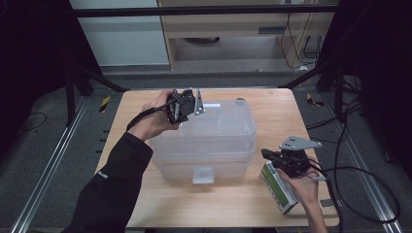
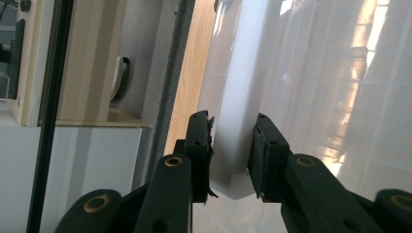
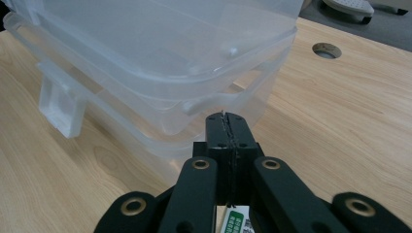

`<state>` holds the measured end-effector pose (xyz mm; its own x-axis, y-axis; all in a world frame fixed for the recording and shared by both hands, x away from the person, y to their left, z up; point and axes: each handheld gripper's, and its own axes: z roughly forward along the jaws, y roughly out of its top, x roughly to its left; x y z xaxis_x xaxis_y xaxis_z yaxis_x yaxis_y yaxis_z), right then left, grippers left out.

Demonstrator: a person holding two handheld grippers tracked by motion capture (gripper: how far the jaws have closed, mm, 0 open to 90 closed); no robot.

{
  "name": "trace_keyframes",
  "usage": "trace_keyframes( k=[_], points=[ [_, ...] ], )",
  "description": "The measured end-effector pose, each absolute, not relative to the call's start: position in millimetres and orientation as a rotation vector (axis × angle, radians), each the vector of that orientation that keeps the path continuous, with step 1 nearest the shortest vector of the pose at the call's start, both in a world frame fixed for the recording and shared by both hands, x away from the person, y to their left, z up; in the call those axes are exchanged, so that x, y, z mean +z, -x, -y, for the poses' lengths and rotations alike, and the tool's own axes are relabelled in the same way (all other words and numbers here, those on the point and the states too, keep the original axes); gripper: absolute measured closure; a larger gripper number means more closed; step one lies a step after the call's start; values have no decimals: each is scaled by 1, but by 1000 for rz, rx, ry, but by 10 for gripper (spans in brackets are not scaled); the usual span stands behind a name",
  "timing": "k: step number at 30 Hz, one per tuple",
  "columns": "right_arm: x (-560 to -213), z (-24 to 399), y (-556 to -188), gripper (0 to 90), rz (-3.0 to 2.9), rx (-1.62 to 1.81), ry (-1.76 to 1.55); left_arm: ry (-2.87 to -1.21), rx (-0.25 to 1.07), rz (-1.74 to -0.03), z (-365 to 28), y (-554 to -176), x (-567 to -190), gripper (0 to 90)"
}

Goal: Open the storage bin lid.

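Storage box [image 1: 214, 141]: translucent plastic, smooth, glossy, with highlights across its lid. Its latch tab [image 2: 236, 121] is milkier plastic, satin. Table [image 1: 272, 111]: light wood-grain top, matt, smooth, with a round hole near the far edge. Left gripper [image 2: 232, 150] and right gripper [image 3: 228, 131]: black plastic-looking jaws, matt, brass-coloured metal inserts at the pivots; pad faces look ribbed and rubbery. Grey plate [image 1: 299, 142] on the right gripper: flat metal, dull finish. Small carton [image 1: 278, 187]: printed card, slight sheen. Sleeve [image 1: 114, 189]: dark cloth, matt.
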<state>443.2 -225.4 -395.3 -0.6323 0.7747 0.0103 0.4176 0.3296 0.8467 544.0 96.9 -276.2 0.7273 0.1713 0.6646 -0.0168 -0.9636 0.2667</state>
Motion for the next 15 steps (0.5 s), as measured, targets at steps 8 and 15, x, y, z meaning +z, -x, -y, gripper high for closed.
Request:
trace_keyframes(
  k=[8,15],
  points=[
    [-396,221,-443,900,-2221,1243,-1046,-2662,1081,-150,-97,-552,-273,709],
    [-397,217,-447,900,-2220,1290,-1053,-2638,1089,-181,-97,-559,-271,704]
  ],
)
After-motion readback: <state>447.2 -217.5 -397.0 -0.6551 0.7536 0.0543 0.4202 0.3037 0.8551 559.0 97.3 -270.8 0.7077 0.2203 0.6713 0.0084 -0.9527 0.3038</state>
